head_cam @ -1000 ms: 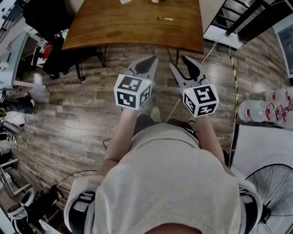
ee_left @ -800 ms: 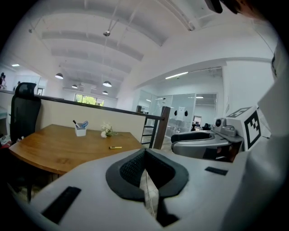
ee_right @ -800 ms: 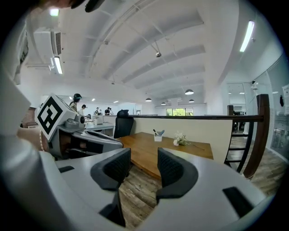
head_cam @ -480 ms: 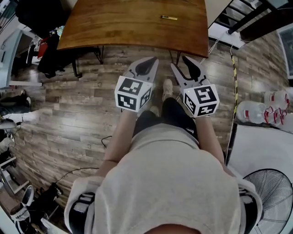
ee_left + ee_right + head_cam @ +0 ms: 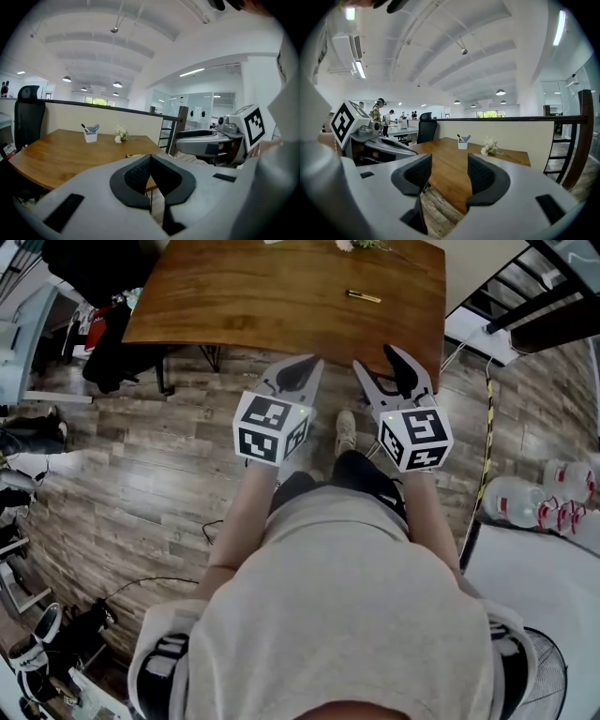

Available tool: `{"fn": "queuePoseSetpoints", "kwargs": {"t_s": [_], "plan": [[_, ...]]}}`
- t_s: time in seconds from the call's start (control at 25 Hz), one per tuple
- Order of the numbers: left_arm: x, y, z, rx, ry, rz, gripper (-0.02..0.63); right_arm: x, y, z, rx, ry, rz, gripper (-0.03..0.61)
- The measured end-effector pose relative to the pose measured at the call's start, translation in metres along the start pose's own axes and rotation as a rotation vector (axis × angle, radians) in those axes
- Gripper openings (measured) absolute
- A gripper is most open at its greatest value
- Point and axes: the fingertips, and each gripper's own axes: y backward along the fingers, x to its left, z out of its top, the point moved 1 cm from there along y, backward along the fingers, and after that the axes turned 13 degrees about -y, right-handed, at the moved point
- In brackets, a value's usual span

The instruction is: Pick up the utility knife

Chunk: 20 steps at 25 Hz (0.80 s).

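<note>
Both forearms reach straight out from the body, side by side, and the two tongs point ahead and slightly down at the near edge of the wooden table (image 5: 234,296). The left gripper (image 5: 309,364) is clenched on nothing, its pads meeting at the tips, while the right gripper (image 5: 377,360) has just been opening its jaws and stands released with only floor and table edge between them. The utility knife (image 5: 364,296) lies flat on the tabletop, well apart from the right gripper's tips and almost straight ahead of them, and ahead and to the right of the left gripper.

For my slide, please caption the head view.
Shut left gripper and empty, just-opened right gripper face the utility knife on the table.
</note>
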Motion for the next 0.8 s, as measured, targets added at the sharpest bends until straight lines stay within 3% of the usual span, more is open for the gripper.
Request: {"fn": "queuePoseSetpoints", "kwargs": {"t_s": [0.52, 0.8], "plan": [[0.063, -0.101, 0.048, -0.003, 0.024, 0.128, 0.012, -0.091, -0.087, 0.064, -0.013, 0.043, 0.12, 0.285], [0.076, -0.146, 0.058, 0.007, 0.048, 0.176, 0.012, -0.137, -0.112, 0.076, 0.002, 0.053, 0.158, 0.295]]}}
